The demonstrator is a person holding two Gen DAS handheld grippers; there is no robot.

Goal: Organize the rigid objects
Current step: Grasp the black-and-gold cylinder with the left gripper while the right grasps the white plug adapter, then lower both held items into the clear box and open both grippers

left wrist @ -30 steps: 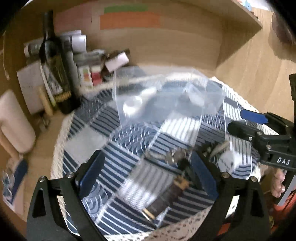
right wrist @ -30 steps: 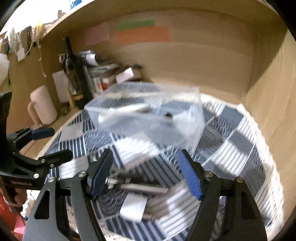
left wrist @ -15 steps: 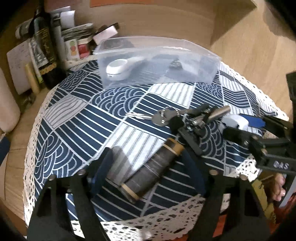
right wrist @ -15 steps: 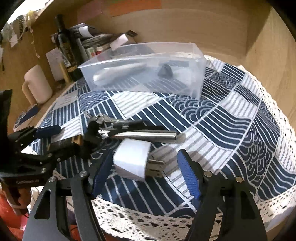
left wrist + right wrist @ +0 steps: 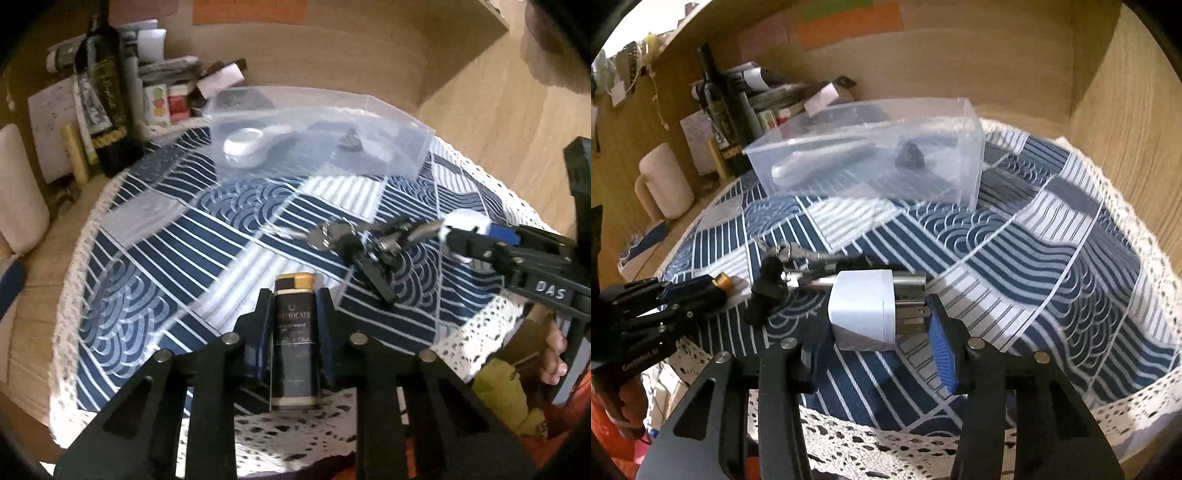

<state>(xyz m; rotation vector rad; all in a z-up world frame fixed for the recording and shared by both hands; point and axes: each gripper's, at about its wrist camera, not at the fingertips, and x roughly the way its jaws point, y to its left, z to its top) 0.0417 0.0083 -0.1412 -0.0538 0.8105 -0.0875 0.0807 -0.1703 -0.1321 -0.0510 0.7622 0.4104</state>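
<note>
**Both grippers closed on objects at the near edge of the tablecloth**

My left gripper point(image 5: 294, 321) is clamped on a dark cylindrical tube point(image 5: 294, 332) with a tan and black cap and pale lettering down its side. Its long axis runs straight along my fingers point(image 5: 263, 325), cap pointing away from me toward the middle of the tablecloth point(image 5: 155, 258), base over the lace at the near edge. The gripper reaches in low from that edge, fingers level with the cloth.

Right of the tube, a bunch of keys with a black fob point(image 5: 354, 240) lies on the cloth, stretched roughly left to right.

My right gripper point(image 5: 881, 314) closes on a white plug adapter point(image 5: 862, 310), a rounded white block with metal prongs. The prongs point toward the right-hand blue pad, so the adapter's long axis lies crosswise between my fingers. It sits near the near edge, just in front of the keys.

At the far edge stands a clear plastic box point(image 5: 964, 155) holding a white elongated device point(image 5: 247, 146) and a small dark object point(image 5: 909, 155).
</note>
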